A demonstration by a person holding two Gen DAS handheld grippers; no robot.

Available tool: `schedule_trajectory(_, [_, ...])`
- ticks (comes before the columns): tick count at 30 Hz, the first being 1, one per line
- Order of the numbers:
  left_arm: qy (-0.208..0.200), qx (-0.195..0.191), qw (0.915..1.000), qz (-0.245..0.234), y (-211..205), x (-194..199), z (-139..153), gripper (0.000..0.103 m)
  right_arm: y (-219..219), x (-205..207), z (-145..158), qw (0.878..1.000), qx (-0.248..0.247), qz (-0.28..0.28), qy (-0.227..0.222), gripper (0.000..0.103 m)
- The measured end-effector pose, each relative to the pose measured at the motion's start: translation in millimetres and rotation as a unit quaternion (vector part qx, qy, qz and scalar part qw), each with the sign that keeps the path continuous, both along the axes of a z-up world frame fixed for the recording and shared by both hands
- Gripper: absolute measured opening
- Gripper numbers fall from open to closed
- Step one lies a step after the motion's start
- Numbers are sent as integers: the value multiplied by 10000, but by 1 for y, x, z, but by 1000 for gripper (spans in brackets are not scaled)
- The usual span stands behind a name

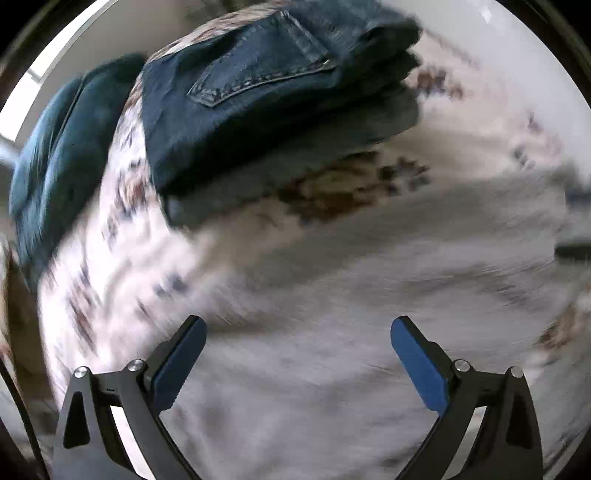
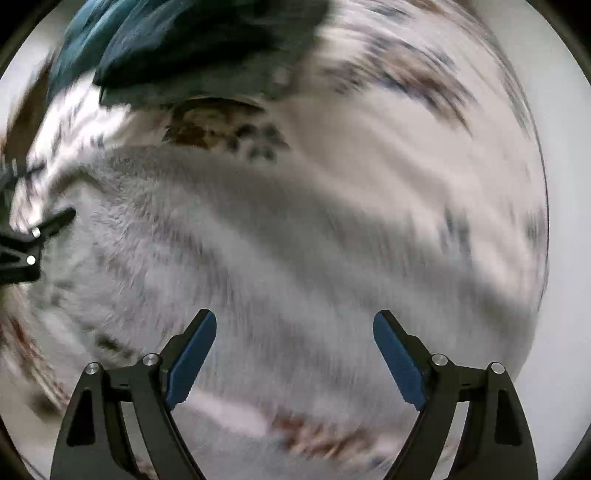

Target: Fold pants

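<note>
A folded pair of dark blue jeans, back pocket up, lies in a stack at the far side of a floral bedspread. A light grey garment lies spread in front of it, under both grippers. My left gripper is open and empty just above the grey cloth. My right gripper is open and empty over the same grey cloth. The jeans show blurred at the top left of the right wrist view. The left gripper's finger shows at the left edge of the right wrist view.
A teal blue cushion or blanket lies left of the jeans, also in the right wrist view. A brown flower print marks the bedspread just before the jeans. White wall lies beyond the bed. Both views are motion-blurred.
</note>
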State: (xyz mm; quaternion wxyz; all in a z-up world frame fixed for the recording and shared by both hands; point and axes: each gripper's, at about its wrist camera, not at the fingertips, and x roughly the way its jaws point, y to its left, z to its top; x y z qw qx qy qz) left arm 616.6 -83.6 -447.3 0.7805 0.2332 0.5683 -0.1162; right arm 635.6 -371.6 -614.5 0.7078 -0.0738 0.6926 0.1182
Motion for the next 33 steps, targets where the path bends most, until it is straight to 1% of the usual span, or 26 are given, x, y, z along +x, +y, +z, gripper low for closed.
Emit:
schedule_trajectory(1, [67,231,9996,-159,4,14,-10,102,17,16,-4,9995,-99,276,75,89])
schedule_trajectory(3, [383,466,9974,-383,16,35,-30,102,41,44,-19,9962,-313,754,288,89])
schedule_trajectory(6, [1103,474,9912,-553,33,61,-67,102,72,80,-51,9879,-438,1283,755,89])
schedule_trajectory(7, [1383,439,9872,-667,38,68,-80,102,79,86,-59,9850,-502,1430,830,89])
schedule_trajectory(9, [1706,448,9808,-829,44,77,-100,102,92,92,-80,9758,-627,1834,1011,89])
schedule_trajectory(11, [2208,622,9675,-1058,48,83,-130,102,97,95,-100,9702,-570,2005,1238,89])
schedule_trajectory(13, [2493,568,9606,-1091,51,88,-147,101,99,94,-116,9653,-496,2114,1450,88])
schedule_trajectory(14, [2575,485,9588,-1096,52,89,-151,99,99,93,-123,9642,-462,2124,1521,84])
schedule_trajectory(15, [2612,330,9580,-1140,52,91,-153,91,99,93,-126,9642,-417,2110,1554,81])
schedule_trajectory(17, [2652,106,9571,-1165,53,92,-151,75,100,94,-122,9663,-333,2095,1455,56])
schedule_trajectory(18, [2653,25,9572,-1156,54,92,-148,57,100,94,-119,9674,-290,2080,1413,48])
schedule_trajectory(19, [2594,23,9587,-1166,55,92,-145,43,100,94,-113,9692,-214,2042,1362,30])
schedule_trajectory(20, [2560,12,9592,-1204,57,90,-141,37,100,91,-105,9705,-133,2034,1288,18])
schedule_trajectory(21, [2491,43,9608,-1220,58,89,-137,26,100,88,-97,9720,-129,2037,1168,15])
schedule_trajectory(22, [2420,78,9628,-1199,59,86,-134,18,100,86,-92,9736,-116,1999,1099,12])
schedule_trajectory(25, [2164,164,9688,-1199,60,74,-121,10,96,73,-71,9789,-32,1850,863,10])
schedule_trajectory(26, [2111,173,9698,-1208,59,69,-117,9,93,68,-63,9817,24,1750,756,10])
schedule_trajectory(27, [1941,141,9732,-1223,59,63,-109,9,90,62,-57,9836,75,1670,672,9])
schedule_trajectory(30, [1563,-10,9801,-1220,63,44,-87,9,76,47,-35,9893,188,1388,411,9])
schedule_trajectory(32, [1431,-228,9827,-1149,69,30,-71,9,65,31,-21,9914,243,1257,257,9])
schedule_trajectory(33, [1271,-323,9856,-1068,73,20,-59,9,62,21,-11,9924,275,1190,157,9])
